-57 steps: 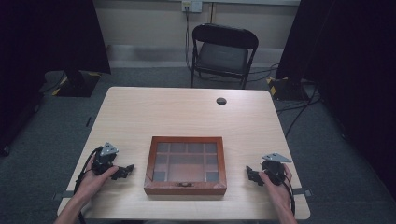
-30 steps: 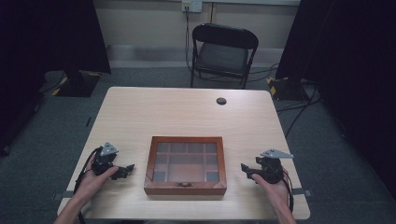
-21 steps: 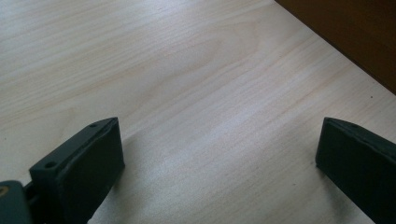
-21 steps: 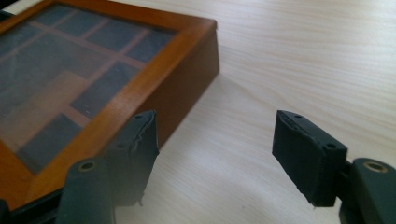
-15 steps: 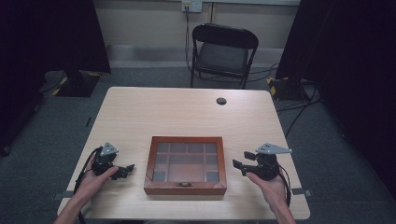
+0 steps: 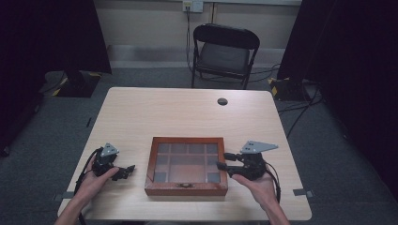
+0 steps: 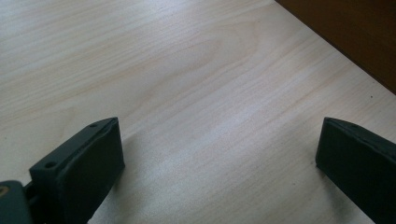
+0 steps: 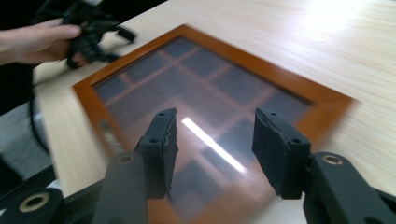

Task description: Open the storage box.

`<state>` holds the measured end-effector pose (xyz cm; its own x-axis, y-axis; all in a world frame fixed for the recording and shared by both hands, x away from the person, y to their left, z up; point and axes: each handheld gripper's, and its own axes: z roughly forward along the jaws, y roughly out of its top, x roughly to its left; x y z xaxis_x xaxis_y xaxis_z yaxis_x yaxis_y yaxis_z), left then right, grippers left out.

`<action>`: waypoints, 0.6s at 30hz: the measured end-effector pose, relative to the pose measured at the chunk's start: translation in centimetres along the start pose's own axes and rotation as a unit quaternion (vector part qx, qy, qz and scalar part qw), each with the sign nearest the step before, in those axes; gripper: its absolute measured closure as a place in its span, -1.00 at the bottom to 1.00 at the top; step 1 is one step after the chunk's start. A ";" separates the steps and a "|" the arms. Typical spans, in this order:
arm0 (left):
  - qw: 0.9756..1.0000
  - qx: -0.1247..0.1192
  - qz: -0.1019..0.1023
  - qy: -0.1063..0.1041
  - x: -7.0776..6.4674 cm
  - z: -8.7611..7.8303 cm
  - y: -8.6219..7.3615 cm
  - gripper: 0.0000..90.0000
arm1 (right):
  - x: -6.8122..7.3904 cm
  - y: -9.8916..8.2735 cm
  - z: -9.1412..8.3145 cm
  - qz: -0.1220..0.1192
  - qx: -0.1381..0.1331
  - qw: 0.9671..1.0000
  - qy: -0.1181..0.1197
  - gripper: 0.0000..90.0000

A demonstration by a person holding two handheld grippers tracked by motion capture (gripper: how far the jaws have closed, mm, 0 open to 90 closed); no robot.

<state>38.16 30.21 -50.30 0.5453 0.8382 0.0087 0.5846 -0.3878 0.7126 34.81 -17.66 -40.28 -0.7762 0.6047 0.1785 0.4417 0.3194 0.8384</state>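
Observation:
A wooden box with a glass lid (image 6: 187,165) lies shut near the table's front edge; dividers show through the glass (image 8: 205,112). My right gripper (image 6: 224,160) hangs open over the box's right edge, jaws pointing left across the lid, nothing between them (image 8: 212,140). My left gripper (image 6: 126,169) rests open on the tabletop left of the box, jaws wide apart over bare wood (image 7: 215,154). The box's dark corner (image 7: 355,37) shows at the upper right of the left gripper view. The other hand and its gripper (image 8: 88,32) appear beyond the box.
A small black round object (image 6: 222,101) lies near the table's far edge. A black folding chair (image 6: 224,51) stands behind the table. Cables run along the floor at the right. The light wooden tabletop (image 6: 187,117) stretches beyond the box.
My right gripper has lifted and moved left from beside the box to above its right edge. The left gripper has stayed still.

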 end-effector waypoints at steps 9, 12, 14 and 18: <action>1.000 -0.001 -0.001 0.000 0.0 0.0 0.0 -1.00 | 2.4 2.0 2.6 -0.040 0.009 0.997 0.059 0.22; 1.000 -0.001 -0.001 0.000 0.0 0.0 0.0 -1.00 | 2.9 2.5 3.0 -0.047 0.009 0.996 0.071 0.25; 1.000 -0.001 -0.001 0.000 0.0 0.0 0.0 -1.00 | 3.1 2.7 3.2 -0.052 0.012 0.995 0.080 0.26; 1.000 -0.001 -0.001 0.000 0.0 0.0 0.0 -1.00 | 3.8 3.0 3.9 -0.061 0.019 0.994 0.092 0.29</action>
<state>38.11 30.21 -50.31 0.5445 0.8387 0.0068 0.5845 -0.3853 0.7141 34.92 -11.53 -39.14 -0.8923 0.4175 0.1715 0.3537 0.4108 0.8403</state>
